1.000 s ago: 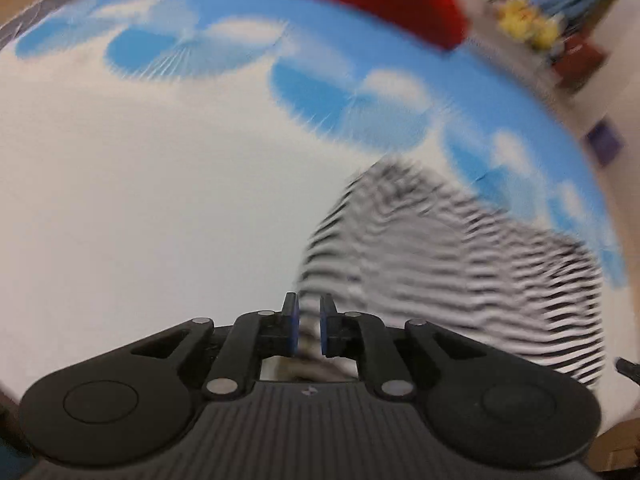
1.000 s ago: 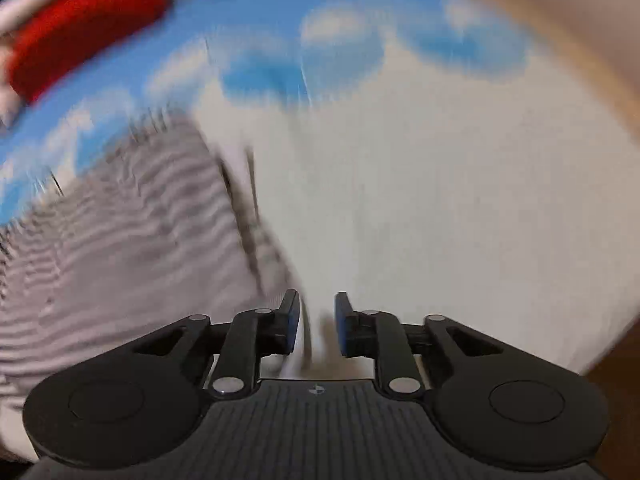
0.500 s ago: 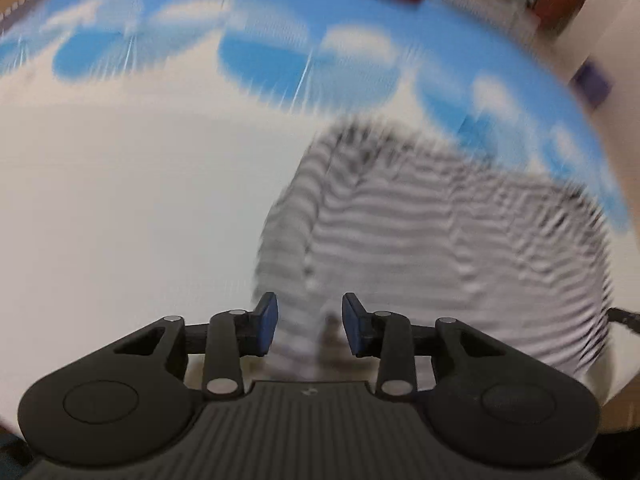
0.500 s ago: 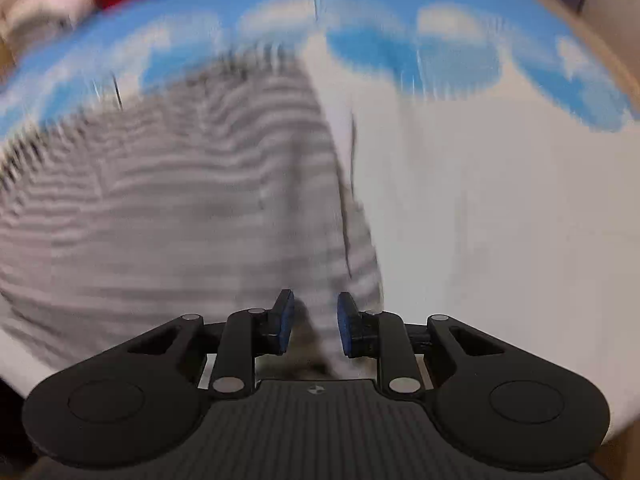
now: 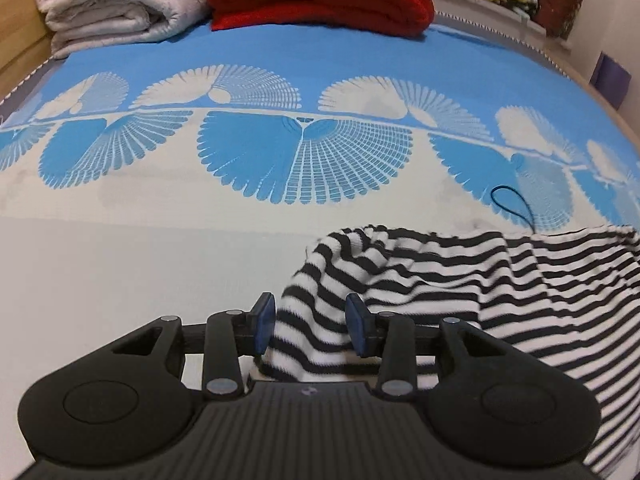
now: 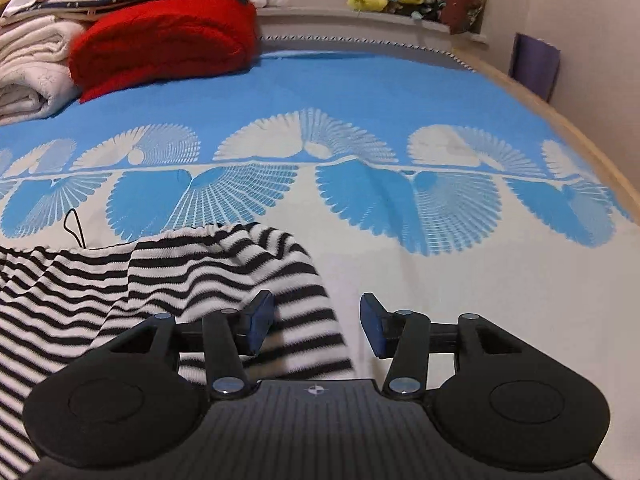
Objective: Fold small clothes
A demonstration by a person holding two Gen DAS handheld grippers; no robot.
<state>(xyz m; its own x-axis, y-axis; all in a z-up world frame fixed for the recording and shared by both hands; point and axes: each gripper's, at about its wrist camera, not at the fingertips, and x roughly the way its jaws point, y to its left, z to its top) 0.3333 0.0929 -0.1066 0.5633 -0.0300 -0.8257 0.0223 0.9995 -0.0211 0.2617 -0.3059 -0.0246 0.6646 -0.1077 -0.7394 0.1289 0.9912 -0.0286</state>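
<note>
Both grippers are letting go of the striped top point(image 5: 460, 280) after laying a fold down. The left gripper point(image 5: 310, 322) is opening its fingers, and the cloth's left corner is lying loose between them, not pinched. The right gripper point(image 6: 316, 328) is opening its fingers too, with the top's right corner just inside the gap.

The top is lying near the front edge of the bed point(image 5: 120, 280), on the plain white part of the cover. It is soft, stretchy knit with thin black and white stripes, bumpy and wrinkled along its far edge.

Next, I think, the fingers need to pull back and find new corners for another fold.
</note>
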